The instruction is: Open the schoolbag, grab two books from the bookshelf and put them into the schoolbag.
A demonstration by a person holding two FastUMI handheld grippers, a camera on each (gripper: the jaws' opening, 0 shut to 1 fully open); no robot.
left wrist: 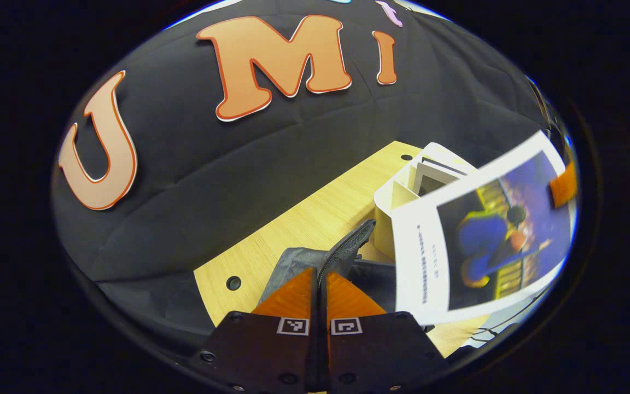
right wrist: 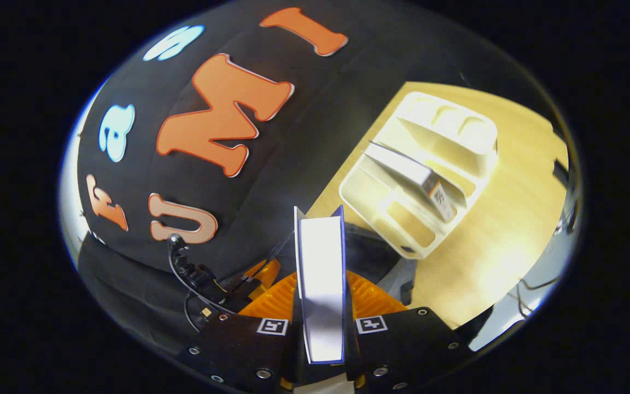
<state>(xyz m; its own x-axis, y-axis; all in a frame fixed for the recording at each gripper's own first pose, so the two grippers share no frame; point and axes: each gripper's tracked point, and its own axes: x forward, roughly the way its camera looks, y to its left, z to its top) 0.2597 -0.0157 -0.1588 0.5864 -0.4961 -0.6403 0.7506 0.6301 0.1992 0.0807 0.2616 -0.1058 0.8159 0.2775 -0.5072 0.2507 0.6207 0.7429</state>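
1. One wooden table (left wrist: 293, 219) carries everything I see; its far edge meets the booth's black wall.
2. My schoolbag (left wrist: 293, 262) sits near the table's far edge, dark grey, with its zip edge (left wrist: 348, 243) lifted.
3. My white bookshelf (right wrist: 430, 169) stands just beside the bag, with one book (right wrist: 413, 175) leaning in a middle slot.
4. A second book (right wrist: 321, 284), white-paged with blue covers, hangs above the bag; its picture cover (left wrist: 484, 241) shows in the left gripper view.
5. My right gripper (right wrist: 321, 306) is clamped on that book, a finger on each cover.
6. My left gripper (left wrist: 320, 287) is pinched narrow on the bag's zip edge.
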